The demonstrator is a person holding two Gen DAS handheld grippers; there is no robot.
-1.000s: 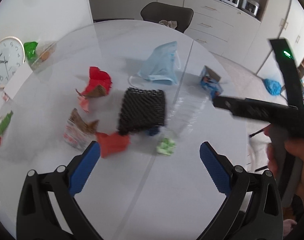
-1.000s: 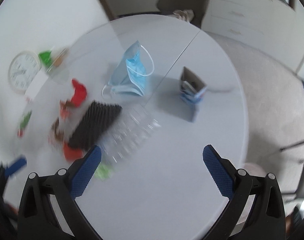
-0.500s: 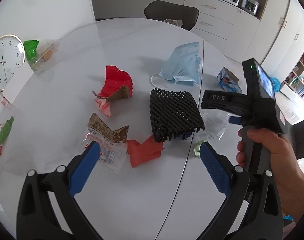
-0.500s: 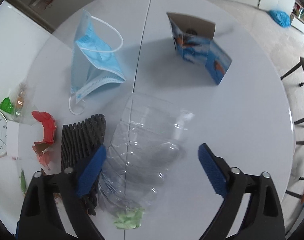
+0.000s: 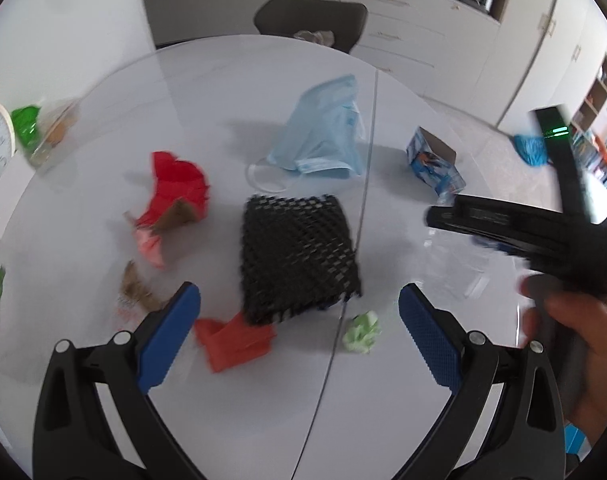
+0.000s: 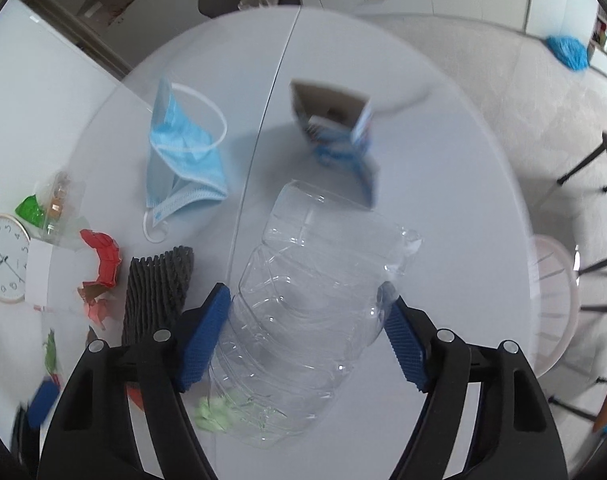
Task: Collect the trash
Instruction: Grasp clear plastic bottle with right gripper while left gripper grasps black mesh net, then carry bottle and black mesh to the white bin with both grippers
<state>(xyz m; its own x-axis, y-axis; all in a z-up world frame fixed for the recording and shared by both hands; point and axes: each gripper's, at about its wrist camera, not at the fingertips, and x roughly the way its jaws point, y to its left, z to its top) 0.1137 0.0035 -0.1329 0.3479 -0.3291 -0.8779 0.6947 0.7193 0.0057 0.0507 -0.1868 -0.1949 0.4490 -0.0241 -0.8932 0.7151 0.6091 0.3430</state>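
Right gripper (image 6: 305, 344) closing, straddling bottle (image 6: 315, 280) midbody for squeeze, pads seemingly touching. Left gripper (image 5: 299, 326) agape above black mesh (image 5: 297, 258), unladen.

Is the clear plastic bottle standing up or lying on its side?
Lying on its side. The clear plastic bottle stretches flat along the white table, ribbed wall up, between the right claw's blue pads.

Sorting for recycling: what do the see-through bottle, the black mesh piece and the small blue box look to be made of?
Bottle: thin clear plastic, glossy; ribbed walls are dented and the table shows through.
Black mesh piece: probably soft foam netting, matte; open diamond cells, thick strands.
Blue box: thin cardboard, printed outside; brown, unprinted inside at its open end.
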